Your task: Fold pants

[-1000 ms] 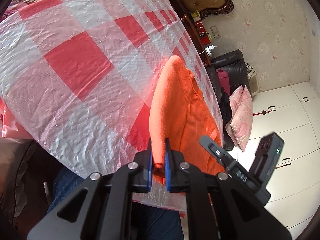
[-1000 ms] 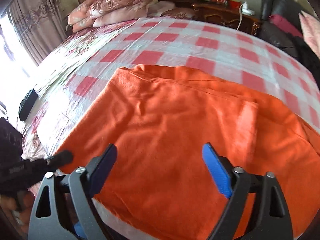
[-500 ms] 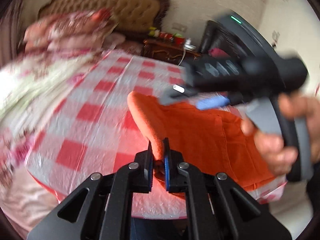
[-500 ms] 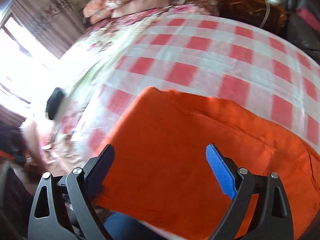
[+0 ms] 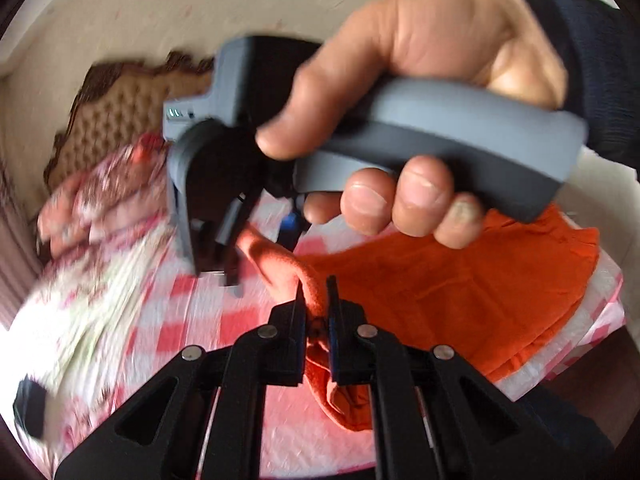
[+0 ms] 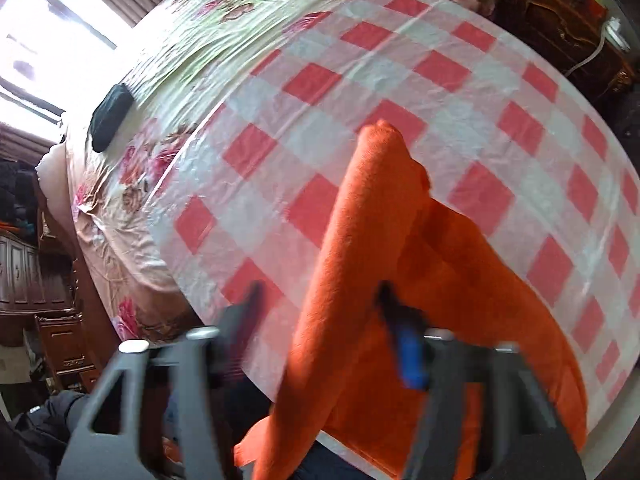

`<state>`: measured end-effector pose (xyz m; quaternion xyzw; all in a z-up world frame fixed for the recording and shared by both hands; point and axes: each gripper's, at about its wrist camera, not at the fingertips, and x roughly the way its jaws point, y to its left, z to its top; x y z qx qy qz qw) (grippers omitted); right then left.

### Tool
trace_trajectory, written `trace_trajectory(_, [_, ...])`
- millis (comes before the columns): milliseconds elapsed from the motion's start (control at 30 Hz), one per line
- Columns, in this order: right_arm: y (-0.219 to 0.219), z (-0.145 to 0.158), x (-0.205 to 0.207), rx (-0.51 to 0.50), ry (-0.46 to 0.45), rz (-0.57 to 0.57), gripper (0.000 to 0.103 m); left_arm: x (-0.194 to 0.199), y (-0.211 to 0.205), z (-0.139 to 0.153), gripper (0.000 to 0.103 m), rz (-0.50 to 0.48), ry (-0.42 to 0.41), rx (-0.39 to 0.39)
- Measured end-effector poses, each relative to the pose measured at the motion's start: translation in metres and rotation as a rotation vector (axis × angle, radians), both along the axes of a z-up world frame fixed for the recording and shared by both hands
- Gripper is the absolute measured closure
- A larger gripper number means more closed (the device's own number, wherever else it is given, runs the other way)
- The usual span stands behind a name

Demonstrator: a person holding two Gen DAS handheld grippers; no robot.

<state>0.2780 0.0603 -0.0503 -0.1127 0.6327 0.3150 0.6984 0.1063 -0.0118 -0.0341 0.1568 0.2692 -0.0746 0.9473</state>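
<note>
With left gripper (image 5: 316,300) fingers clenched on the pants (image 5: 460,292), let the closing right gripper (image 6: 320,320) fingers bite the raised fold between them w/o slipping, then lift evenly over the bed (image 6: 360,80).

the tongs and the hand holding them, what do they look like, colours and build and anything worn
The left tongs are black, with cut-out arms, silver rivets and blue pads. The right tongs are grey-black with the same blue pads, a grey pistol-style handle and a small green light. The right hand wears a dark navy sleeve.
</note>
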Motion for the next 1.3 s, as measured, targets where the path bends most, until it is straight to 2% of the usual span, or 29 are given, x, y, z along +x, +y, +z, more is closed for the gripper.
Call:
trace_trajectory(133, [-0.077, 0.033, 0.002, 0.095, -0.042, -0.118, 0.08, -0.003, -0.048, 0.017, 0.095, -0.136, -0.045, -0.006])
trace_trajectory(200, [-0.129, 0.044, 0.003, 0.136, -0.058, -0.212, 0.081, -0.005, -0.079, 0.019, 0.095, -0.213, -0.058, 0.003])
trace_trajectory(300, [-0.208, 0.04, -0.005, 0.18, -0.061, -0.343, 0.081, -0.01, -0.132, 0.008, 0.095, -0.327, -0.073, 0.025])
trace_trajectory(433, [-0.297, 0.003, -0.021, 0.216, -0.045, -0.483, 0.081, -0.027, -0.215, -0.031, 0.095, -0.434, -0.07, 0.101])
trace_trajectory(533, [-0.359, -0.051, -0.033, 0.247, -0.007, -0.575, 0.081, -0.037, -0.255, -0.074, 0.095, -0.47, -0.078, 0.187])
trace_trajectory(600, [-0.383, -0.086, -0.038, 0.254, 0.029, -0.61, 0.08, -0.045, -0.276, -0.106, 0.095, -0.487, -0.097, 0.262])
trace_trajectory(667, [-0.396, -0.108, -0.042, 0.297, 0.058, -0.617, 0.078, -0.049, -0.288, -0.124, 0.094, -0.488, -0.115, 0.312])
trace_trajectory(700, [-0.402, -0.112, -0.045, 0.347, 0.055, -0.62, 0.075, -0.051, -0.292, -0.13, 0.091, -0.477, -0.136, 0.344])
trace_trajectory(767, [-0.413, -0.113, -0.048, 0.398, 0.049, -0.622, 0.052, -0.053, -0.296, -0.138, 0.083, -0.477, -0.143, 0.377])
trace_trajectory(833, [-0.419, -0.111, -0.05, 0.427, 0.03, -0.608, 0.049, -0.054, -0.296, -0.139, 0.083, -0.461, -0.138, 0.384])
trace_trajectory(900, [-0.418, -0.11, -0.054, 0.416, 0.015, -0.597, 0.049, -0.057, -0.297, -0.141, 0.082, -0.463, -0.132, 0.398])
trace_trajectory(933, [-0.418, -0.109, -0.055, 0.413, 0.007, -0.59, 0.049, -0.059, -0.299, -0.142, 0.079, -0.467, -0.128, 0.404])
trace_trajectory(1000, [-0.42, -0.11, -0.06, 0.418, -0.005, -0.586, 0.049, -0.064, -0.302, -0.144, 0.067, -0.477, -0.119, 0.415])
trace_trajectory(1033, [-0.418, -0.109, -0.061, 0.42, -0.007, -0.587, 0.05, -0.067, -0.302, -0.143, 0.066, -0.484, -0.12, 0.412])
trace_trajectory(1067, [-0.418, -0.108, -0.063, 0.42, -0.013, -0.585, 0.06, -0.07, -0.301, -0.142, 0.069, -0.479, -0.125, 0.414])
trace_trajectory(1100, [-0.418, -0.107, -0.064, 0.41, -0.024, -0.582, 0.071, -0.072, -0.3, -0.14, 0.078, -0.476, -0.124, 0.417])
trace_trajectory(1133, [-0.417, -0.106, -0.065, 0.394, -0.034, -0.58, 0.087, -0.07, -0.301, -0.139, 0.095, -0.472, -0.117, 0.414])
trace_trajectory(1200, [-0.42, -0.105, -0.066, 0.391, -0.034, -0.594, 0.094, -0.066, -0.299, -0.136, 0.095, -0.458, -0.124, 0.411])
trace_trajectory(1300, [-0.416, -0.091, -0.069, 0.409, -0.055, -0.572, 0.096, -0.063, -0.299, -0.133, 0.095, -0.446, -0.147, 0.412])
